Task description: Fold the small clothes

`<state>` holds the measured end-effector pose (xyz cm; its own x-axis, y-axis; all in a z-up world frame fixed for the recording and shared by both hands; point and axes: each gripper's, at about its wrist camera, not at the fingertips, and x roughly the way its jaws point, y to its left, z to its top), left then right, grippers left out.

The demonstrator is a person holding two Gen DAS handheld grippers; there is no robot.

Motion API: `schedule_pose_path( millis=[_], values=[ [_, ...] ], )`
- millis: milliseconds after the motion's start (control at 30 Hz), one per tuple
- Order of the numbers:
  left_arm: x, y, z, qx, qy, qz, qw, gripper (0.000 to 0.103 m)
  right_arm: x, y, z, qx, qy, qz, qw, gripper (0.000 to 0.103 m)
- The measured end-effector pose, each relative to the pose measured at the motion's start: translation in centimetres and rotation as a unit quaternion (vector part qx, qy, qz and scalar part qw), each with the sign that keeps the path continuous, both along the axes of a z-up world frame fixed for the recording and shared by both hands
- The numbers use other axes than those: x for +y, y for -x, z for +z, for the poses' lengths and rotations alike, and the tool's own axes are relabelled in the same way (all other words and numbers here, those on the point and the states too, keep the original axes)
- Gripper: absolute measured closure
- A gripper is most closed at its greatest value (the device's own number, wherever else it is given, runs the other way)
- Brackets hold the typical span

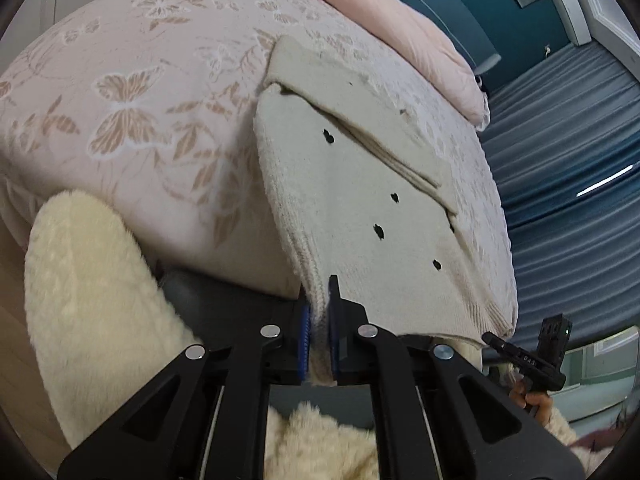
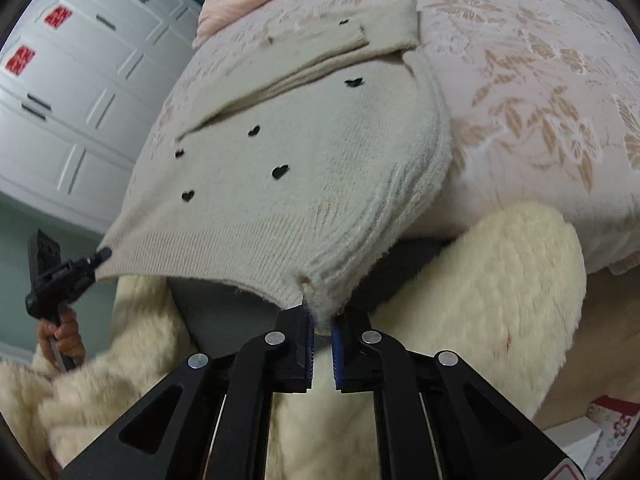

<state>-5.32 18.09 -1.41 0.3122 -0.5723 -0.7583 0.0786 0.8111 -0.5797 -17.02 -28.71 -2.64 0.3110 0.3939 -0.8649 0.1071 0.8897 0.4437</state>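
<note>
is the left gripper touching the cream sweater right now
Touching. In the left wrist view the left gripper is shut on the ribbed hem of the cream sweater, with knit pinched between its blue pads.

Small cream knit cardigan [image 1: 360, 208] [image 2: 304, 168] lies spread on the bed w/ the pink butterfly-print cover [image 1: 132, 92] [image 2: 520, 80], far end flat, near end lifted off the bed edge. Fuzzy rib-knit hem at the near end, pulled taut between its two bottom corners. Little black heart-shaped buttons dotted across the front. One sleeve [image 1: 360, 120] [image 2: 340, 44] is folded diagonally across the upper body, cuff end toward the far corner. Side edge thick & ribbed, curling a bit. Hem corners bunched where they're pinched; rest of the knit fairly smooth, few creases.
</note>
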Motion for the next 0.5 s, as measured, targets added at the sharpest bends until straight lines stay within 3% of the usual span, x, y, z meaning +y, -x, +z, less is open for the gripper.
schedule_pose_path(
  millis=[100, 167, 233, 300, 400, 433, 500],
  values=[
    [0.5, 3.3, 1.4, 0.021, -0.001, -0.014, 0.9997, 0.097, 1.4, 2.6, 2.4, -0.001, -0.013, 0.022, 1.000, 0.096],
    [1.2, 4.0, 3.5, 0.013, 0.011, -0.005, 0.9999, 0.097, 1.2, 2.1, 5.4, -0.041, -0.023, 0.012, 0.999, 0.096],
    [1.1, 2.6, 6.3, -0.024, 0.015, -0.001, 0.9996, 0.097, 0.2, -0.4, 8.5, -0.099, -0.025, -0.002, 0.995, 0.096],
    [0.0, -0.8, 8.7, -0.074, 0.018, -0.009, 0.9971, 0.096, -1.1, -4.3, 11.0, -0.172, -0.009, -0.016, 0.985, 0.096],
    [-2.9, -8.4, 10.5, -0.155, -0.029, -0.005, 0.9874, 0.095, -4.4, -11.6, 11.5, -0.256, -0.003, -0.094, 0.962, 0.096],
    [-4.0, -10.9, 10.2, -0.168, -0.036, -0.002, 0.9852, 0.094, -5.5, -13.8, 10.8, -0.275, -0.003, -0.125, 0.953, 0.091],
    [-6.1, -15.7, 8.5, -0.177, -0.072, 0.020, 0.9814, 0.090, -6.9, -17.6, 8.4, -0.261, 0.032, -0.201, 0.944, 0.087]
  ],
)
